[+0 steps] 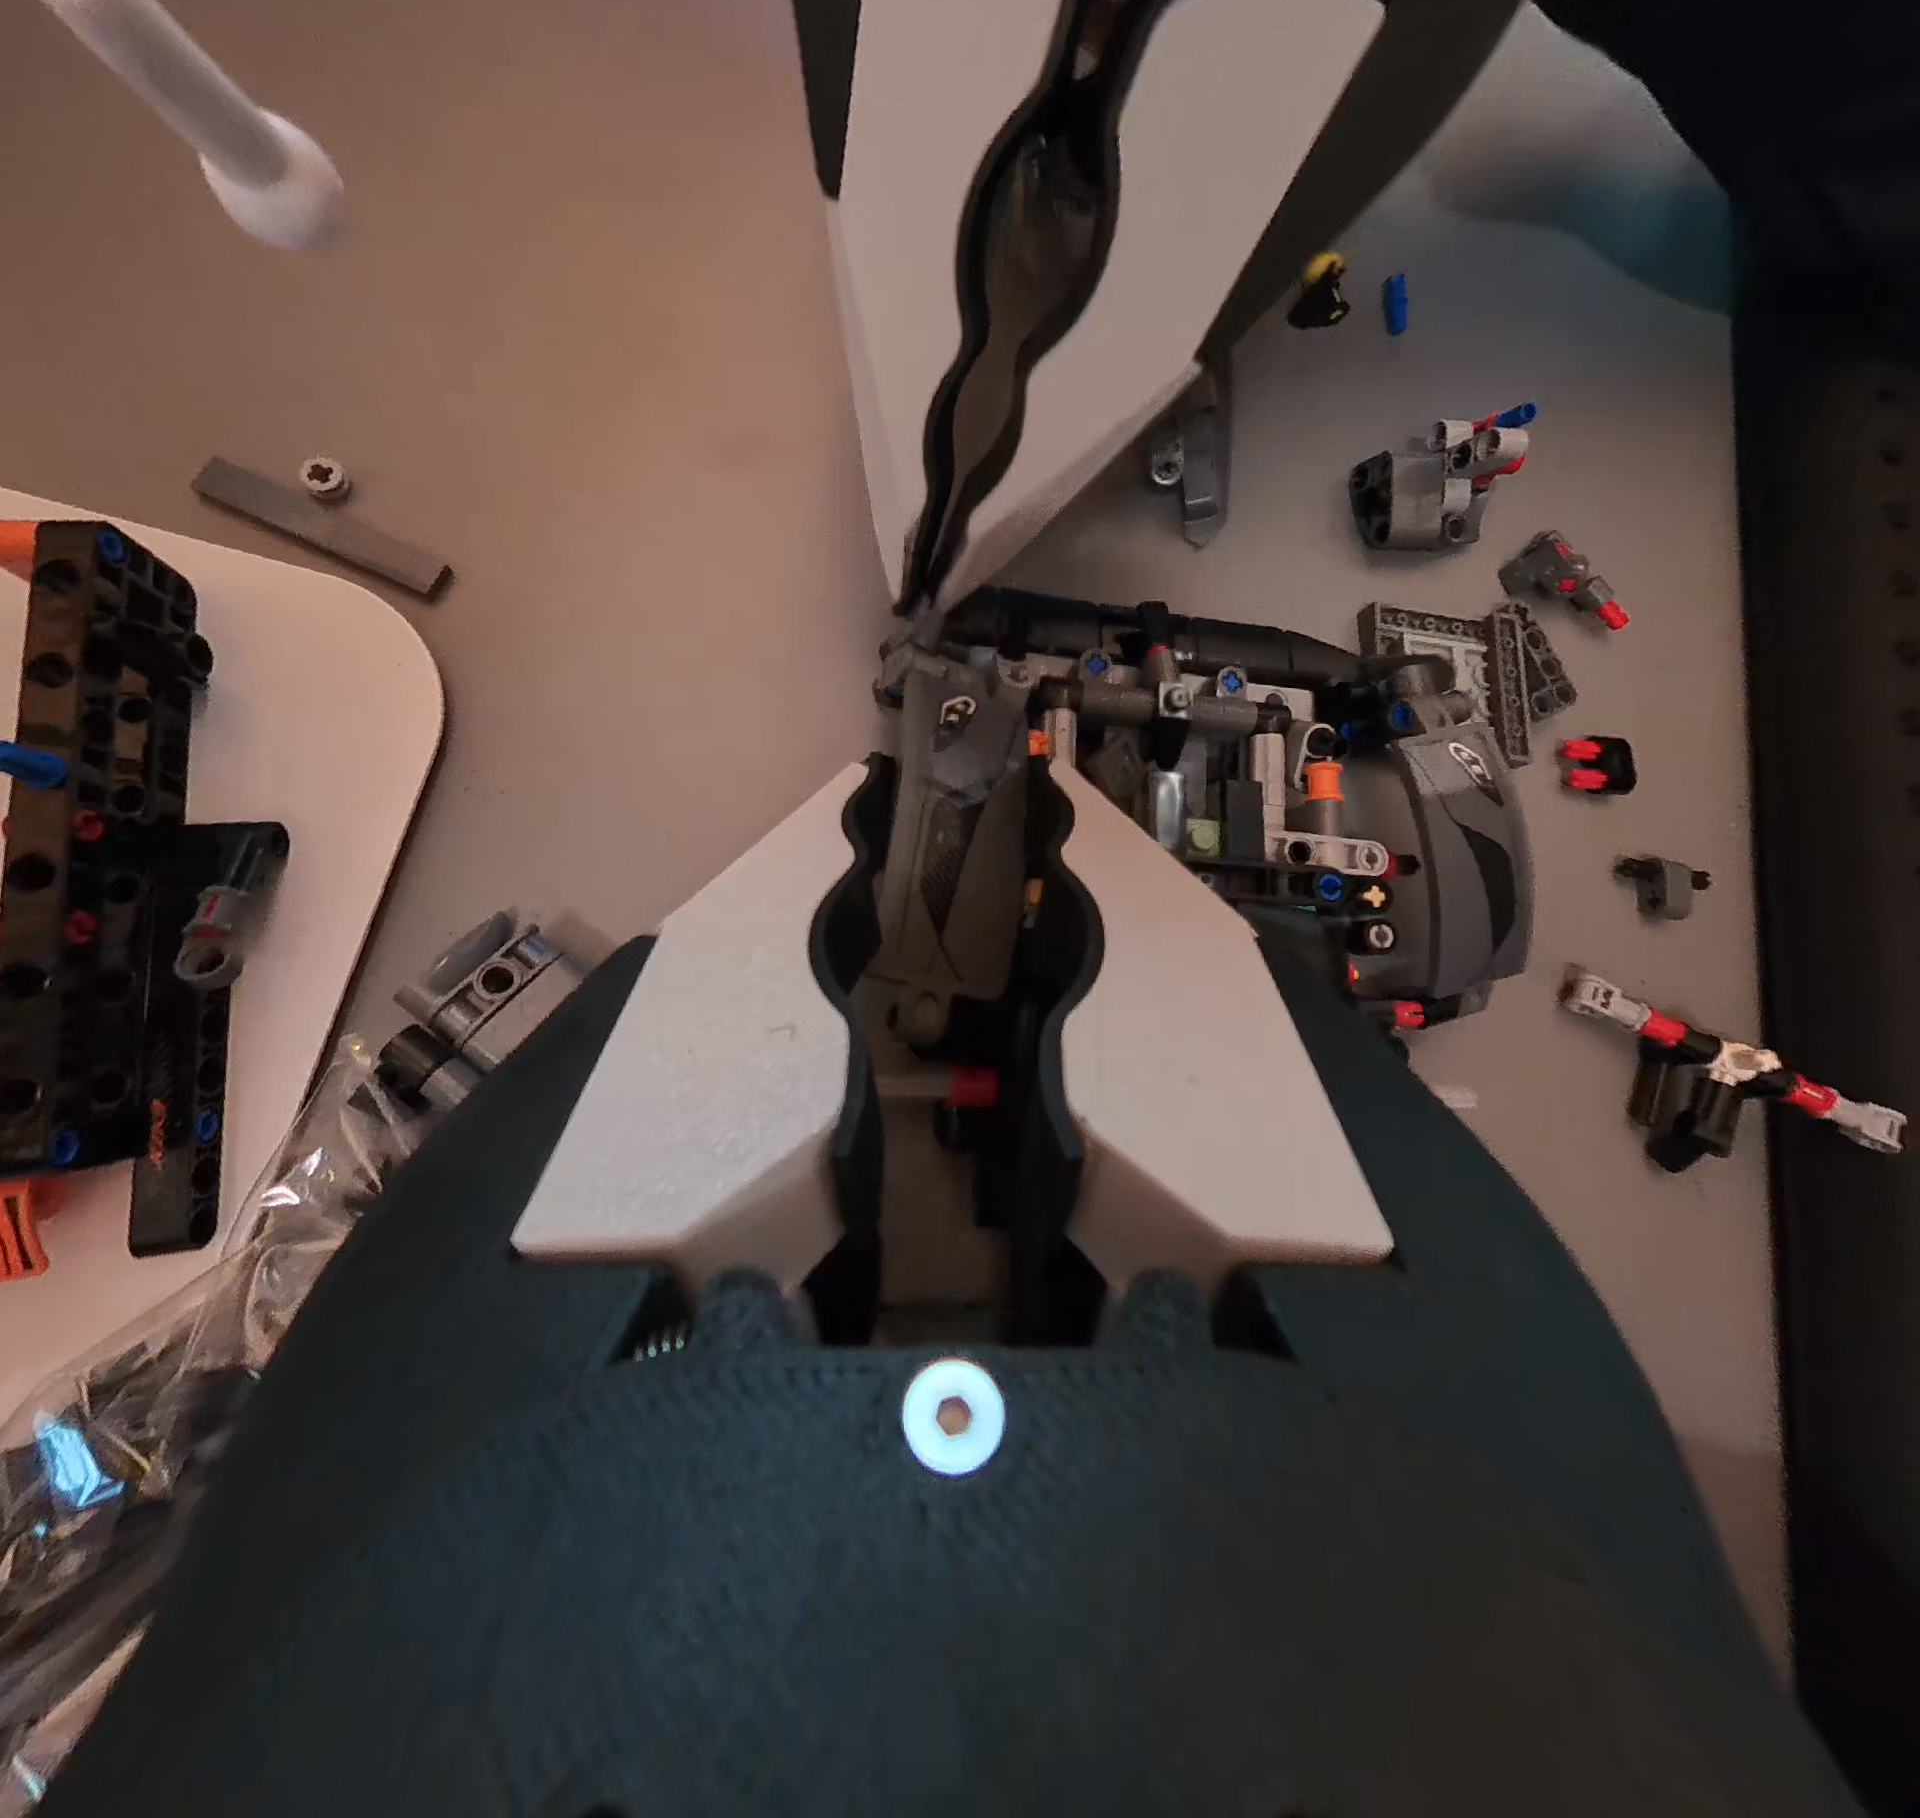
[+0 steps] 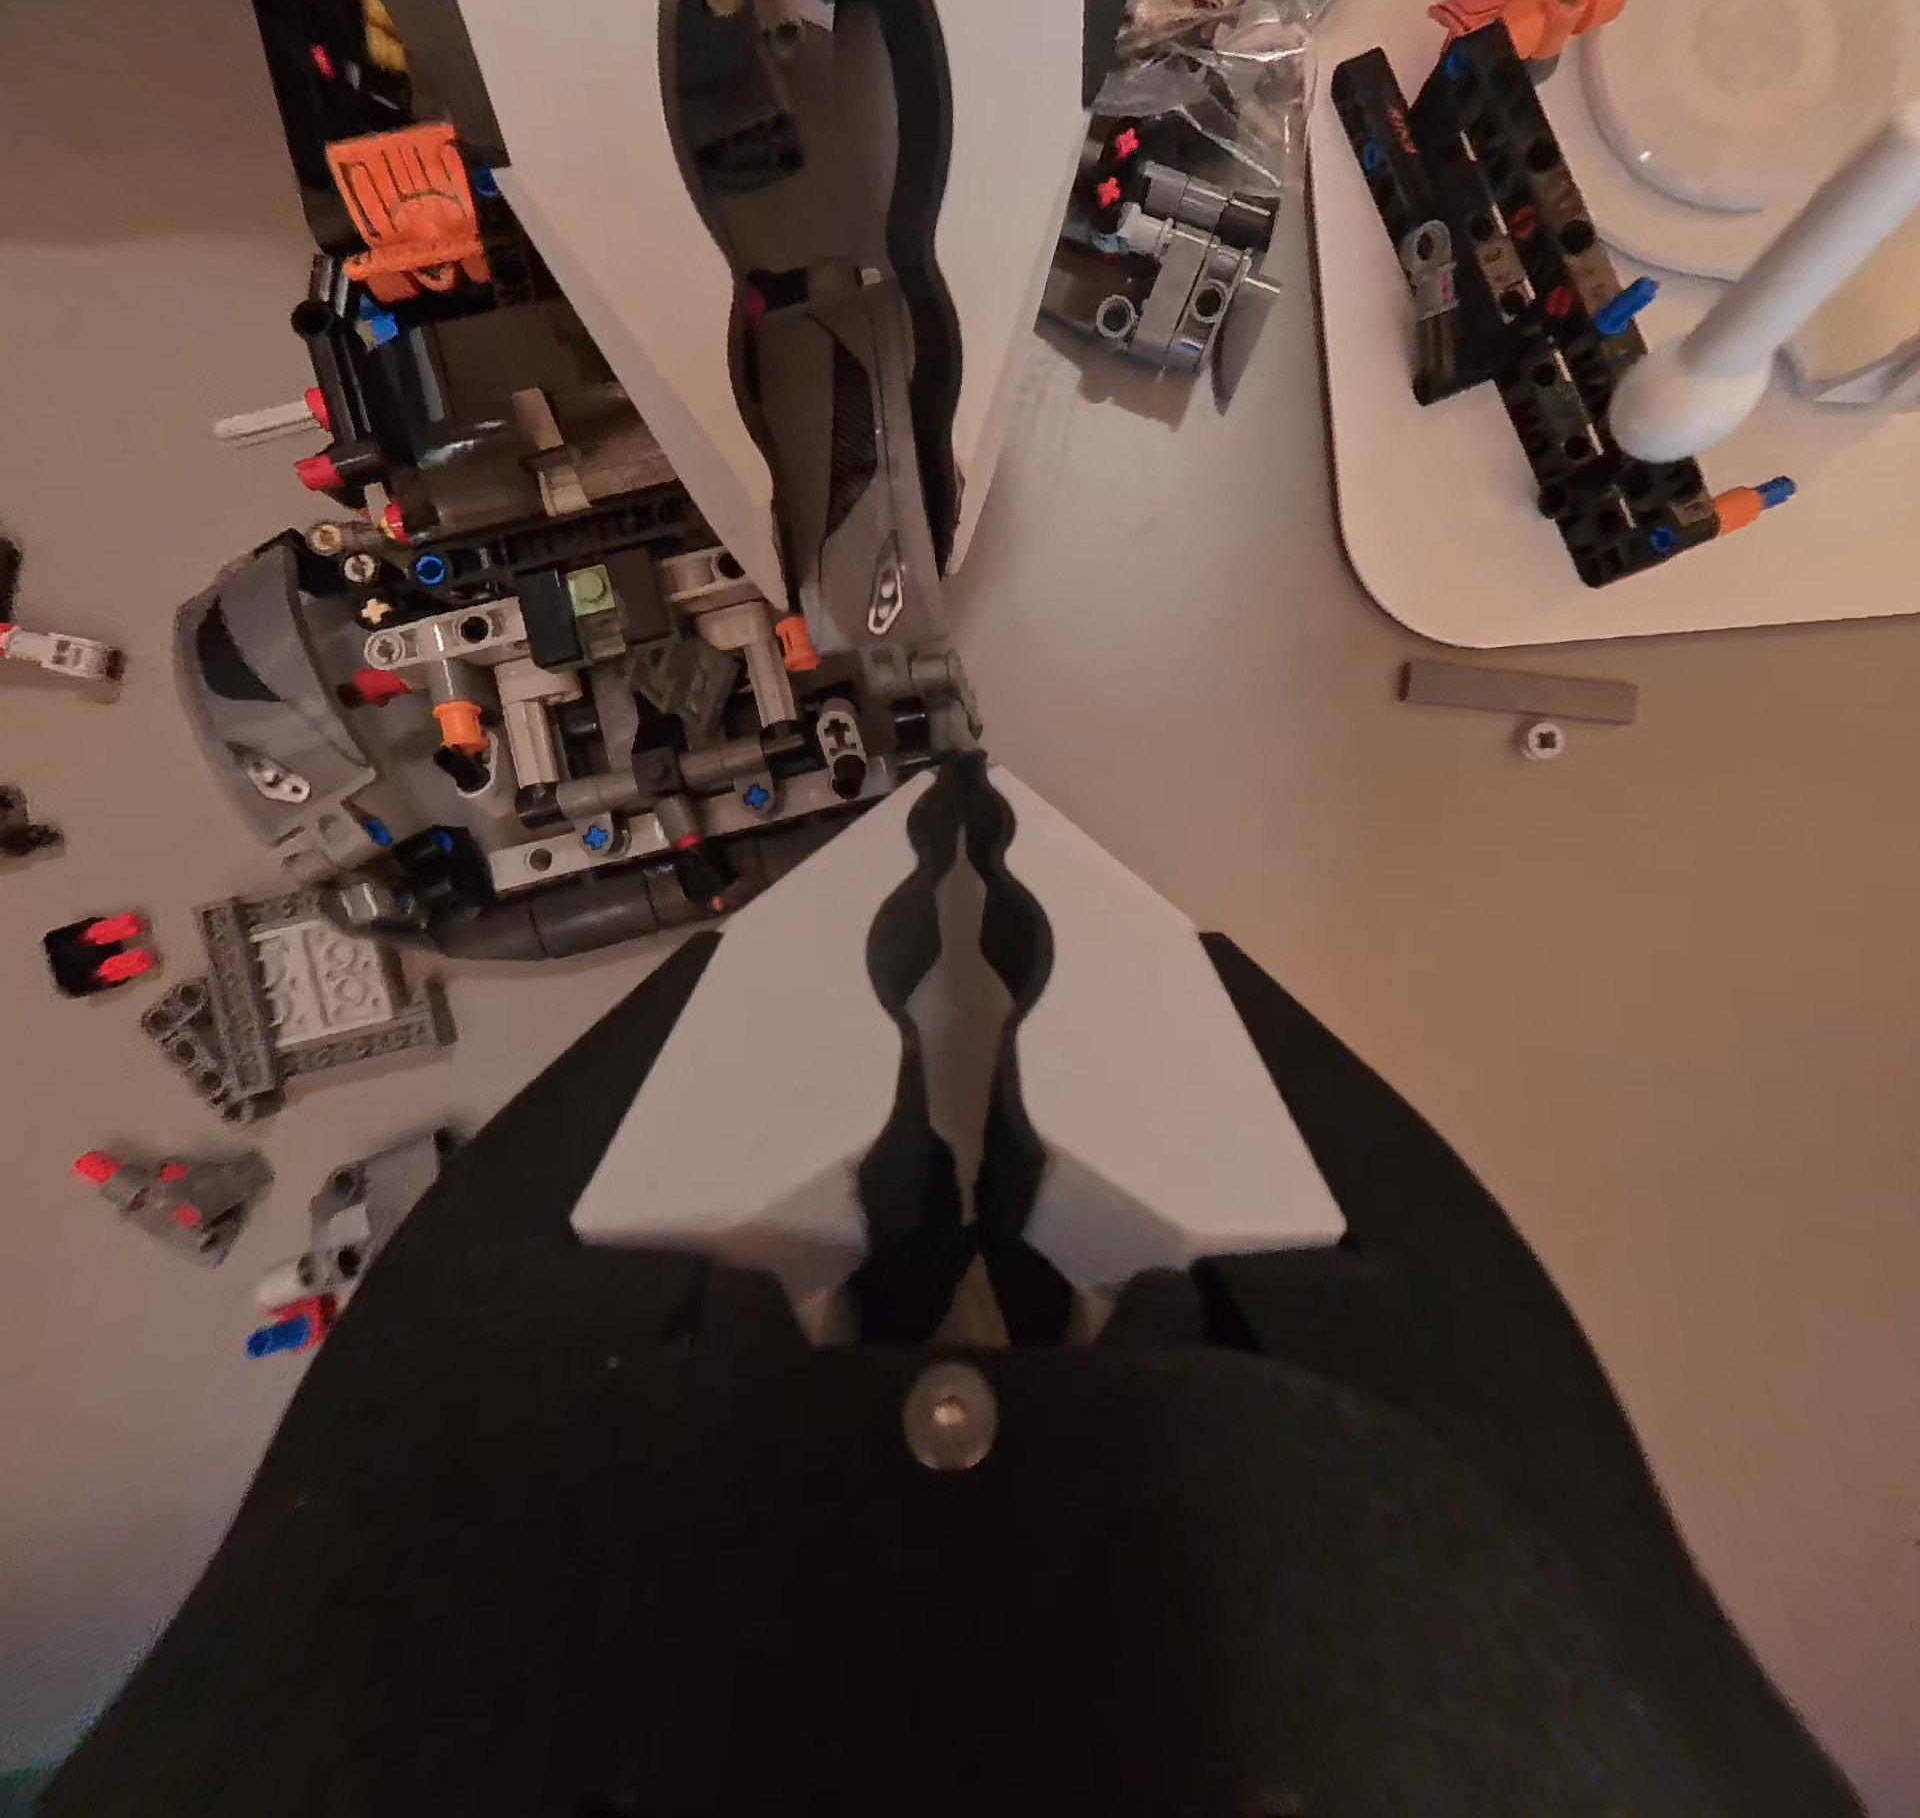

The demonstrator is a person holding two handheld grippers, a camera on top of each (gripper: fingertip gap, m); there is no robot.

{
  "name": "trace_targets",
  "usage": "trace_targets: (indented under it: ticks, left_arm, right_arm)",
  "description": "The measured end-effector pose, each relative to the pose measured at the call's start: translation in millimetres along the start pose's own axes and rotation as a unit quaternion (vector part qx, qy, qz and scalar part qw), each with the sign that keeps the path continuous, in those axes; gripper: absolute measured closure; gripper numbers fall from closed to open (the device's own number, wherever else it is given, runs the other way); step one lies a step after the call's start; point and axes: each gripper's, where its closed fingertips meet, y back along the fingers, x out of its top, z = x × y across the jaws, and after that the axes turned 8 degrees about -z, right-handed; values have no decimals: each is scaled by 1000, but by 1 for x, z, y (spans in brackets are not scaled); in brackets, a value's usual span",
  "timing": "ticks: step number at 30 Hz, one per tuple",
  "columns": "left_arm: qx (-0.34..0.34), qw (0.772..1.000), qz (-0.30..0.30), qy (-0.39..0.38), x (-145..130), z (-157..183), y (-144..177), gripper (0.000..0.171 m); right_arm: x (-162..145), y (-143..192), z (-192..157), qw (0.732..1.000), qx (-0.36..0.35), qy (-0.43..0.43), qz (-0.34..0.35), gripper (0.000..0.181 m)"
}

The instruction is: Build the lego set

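A partly built grey and black Lego car model (image 1: 1226, 760) lies on the table and also shows in the right wrist view (image 2: 582, 646). My left gripper (image 1: 966, 771) is closed around the model's long grey side panel (image 1: 956, 833), one pad on each side. The panel also shows in the right wrist view (image 2: 842, 438), between the left gripper's pads. My right gripper (image 2: 961, 771) is shut, its tips pinching a small grey connector (image 2: 940, 693) at the model's corner. In the left wrist view the right gripper (image 1: 914, 615) comes down from the top.
A black beam frame (image 1: 104, 833) lies on a white board (image 1: 343, 729). A plastic bag of parts (image 1: 156, 1353) sits beside my left gripper. A grey flat tile (image 1: 322, 532), small sub-assemblies (image 1: 1434, 480), a grey plate (image 1: 1455, 656) and an axle assembly (image 1: 1714, 1072) are scattered around. Across from one pair of fingers to the other is roughly 4 cm. From either gripper's tips it is about 12 cm to the grey flat tile (image 1: 322, 532). Seen from the right wrist view (image 2: 1523, 693) as well.
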Motion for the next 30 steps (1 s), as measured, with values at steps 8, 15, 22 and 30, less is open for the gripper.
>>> trace_targets:
  ticks: [8, 15, 22, 30]
  left_arm:
    - [-14, 1000, 15, 14, -12, -2, 15, 150]
    - [-17, 999, 20, -26, 5, 9, 3, 149]
    - [-8, 999, 10, -37, 4, 10, 2, 149]
    - [-5, 999, 6, -43, 5, 11, 0, 149]
  right_arm:
    - [15, 20, 2, 998, -3, -14, 54, 181]
    - [8, -3, 0, 1000, -11, 12, 14, 173]
    - [8, -6, -4, 1000, -11, 26, 8, 177]
    - [9, -3, -6, 998, -37, 39, -26, 171]
